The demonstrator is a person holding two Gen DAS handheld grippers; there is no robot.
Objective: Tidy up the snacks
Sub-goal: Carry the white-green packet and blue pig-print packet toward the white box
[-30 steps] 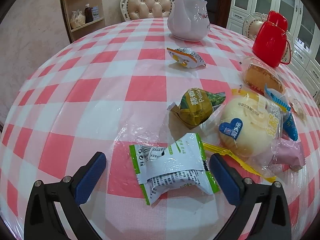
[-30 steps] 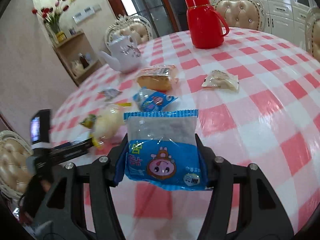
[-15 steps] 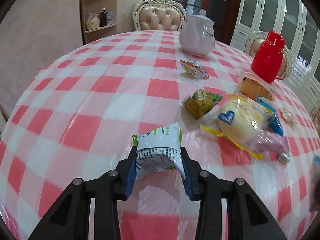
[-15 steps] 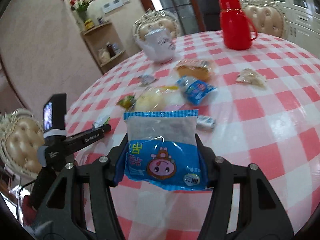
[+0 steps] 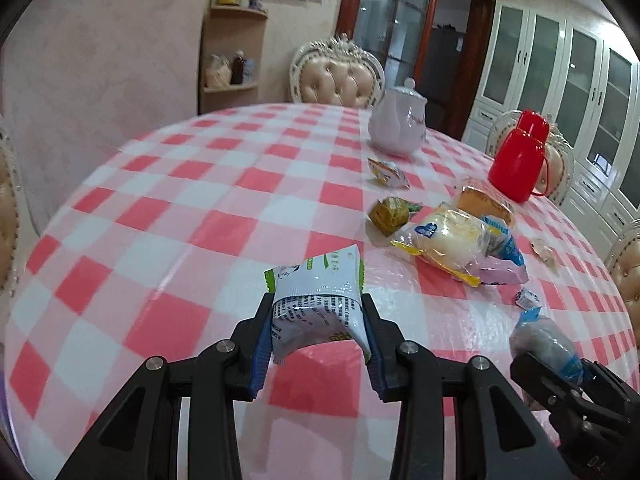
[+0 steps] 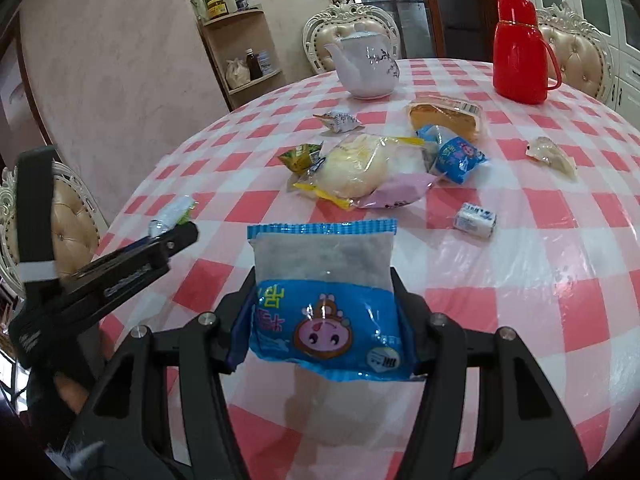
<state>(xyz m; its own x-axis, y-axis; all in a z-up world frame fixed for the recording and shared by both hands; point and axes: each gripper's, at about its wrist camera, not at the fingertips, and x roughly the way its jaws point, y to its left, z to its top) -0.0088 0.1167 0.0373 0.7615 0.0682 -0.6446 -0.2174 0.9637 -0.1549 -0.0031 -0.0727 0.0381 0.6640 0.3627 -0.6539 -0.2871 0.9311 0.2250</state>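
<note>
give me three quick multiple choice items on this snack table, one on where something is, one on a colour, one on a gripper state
1. Where does the white teapot stand?
A. on the table's far side, beyond the snack pile
B. on the wall shelf
C. on a chair

2. What colour is the thermos jug?
A. green
B. red
C. white

3. What is the left gripper doing?
A. hanging open above the table
B. clamping the jug's handle
C. shut on a green-and-white packet

Key: 1 A, it sits on the checked table past the bun; 2 B, its body is plainly red; 3 C, the packet is pinched between the fingers.
</note>
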